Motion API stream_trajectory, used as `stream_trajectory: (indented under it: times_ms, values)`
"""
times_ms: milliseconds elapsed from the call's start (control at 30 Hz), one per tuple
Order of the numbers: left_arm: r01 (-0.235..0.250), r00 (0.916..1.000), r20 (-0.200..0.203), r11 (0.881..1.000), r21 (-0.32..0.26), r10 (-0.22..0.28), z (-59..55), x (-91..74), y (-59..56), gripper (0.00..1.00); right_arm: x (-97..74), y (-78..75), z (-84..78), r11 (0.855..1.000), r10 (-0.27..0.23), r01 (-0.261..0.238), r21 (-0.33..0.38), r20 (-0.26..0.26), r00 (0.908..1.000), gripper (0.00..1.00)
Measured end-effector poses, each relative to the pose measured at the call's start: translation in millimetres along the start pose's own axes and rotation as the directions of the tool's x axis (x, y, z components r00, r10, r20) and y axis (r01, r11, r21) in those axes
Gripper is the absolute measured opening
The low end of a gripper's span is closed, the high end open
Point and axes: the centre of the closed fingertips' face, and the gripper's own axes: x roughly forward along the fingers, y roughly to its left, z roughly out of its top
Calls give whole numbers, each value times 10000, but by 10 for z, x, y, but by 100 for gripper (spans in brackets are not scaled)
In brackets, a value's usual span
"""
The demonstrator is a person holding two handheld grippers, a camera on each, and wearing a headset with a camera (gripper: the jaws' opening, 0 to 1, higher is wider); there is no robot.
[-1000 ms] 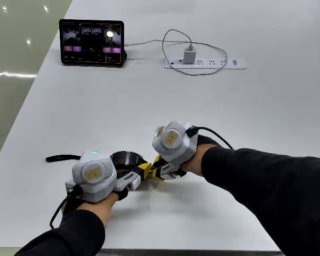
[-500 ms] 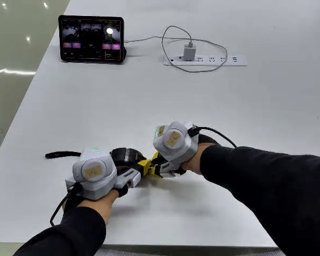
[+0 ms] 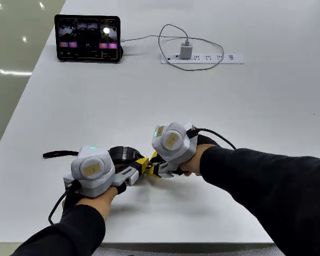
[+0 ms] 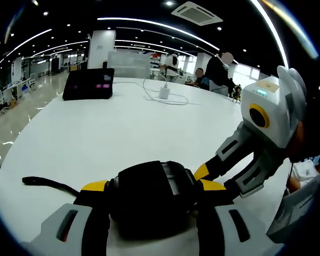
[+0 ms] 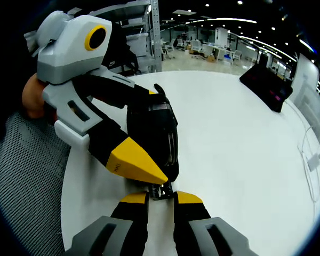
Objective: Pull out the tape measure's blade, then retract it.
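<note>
A black tape measure (image 3: pixel 125 156) sits on the white table near its front edge, with a black wrist strap (image 3: pixel 58 154) trailing left. My left gripper (image 4: pixel 152 188) is shut on the tape measure (image 4: pixel 154 196), its yellow-tipped jaws pressing both sides of the case. My right gripper (image 5: pixel 161 196) is shut on the blade tip (image 5: pixel 161 190) right at the mouth of the tape measure (image 5: pixel 154 136). In the head view the left gripper (image 3: pixel 138 166) and right gripper (image 3: pixel 150 166) meet tip to tip. Little or no blade shows outside the case.
A tablet (image 3: pixel 88 38) stands at the far left of the table (image 3: pixel 234 106). A white power strip (image 3: pixel 202 58) with a charger and looped cable (image 3: pixel 170 61) lies at the far middle. The table's left edge drops to a shiny floor (image 3: pixel 10 58).
Both grippers have stayed pressed together at the tape measure. The head camera tilted slightly, so the whole scene shifted a little.
</note>
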Motion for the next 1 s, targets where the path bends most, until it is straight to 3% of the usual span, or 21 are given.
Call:
stream_trajectory:
  times_ms: [300, 533, 667, 867, 1000]
  values:
    - [290, 9995, -145, 9985, 469, -283, 2, -58, -3, 61, -192, -12, -50, 9989, -347, 335, 327, 385, 9987, 15]
    - [668, 9971, -405, 9963, 549, -646, -30, -124, 17, 74, -373, -21, -140, 9959, -718, 682, 595, 600, 9956, 17]
    - [1236, 9894, -845, 9902, 658, -1179, -119, -145, -45, 84, -542, -13, -211, 9918, -1001, 925, 884, 850, 9913, 19]
    - [1686, 9833, -863, 9808, 983, -1603, -111, -212, -16, 99, -807, 12, -406, 9853, -1416, 1305, 1104, 994, 9849, 22]
    - [2064, 9753, -998, 9737, 960, -1969, -139, -278, -35, 99, -962, -3, -512, 9770, -1712, 1538, 1480, 1133, 9787, 26]
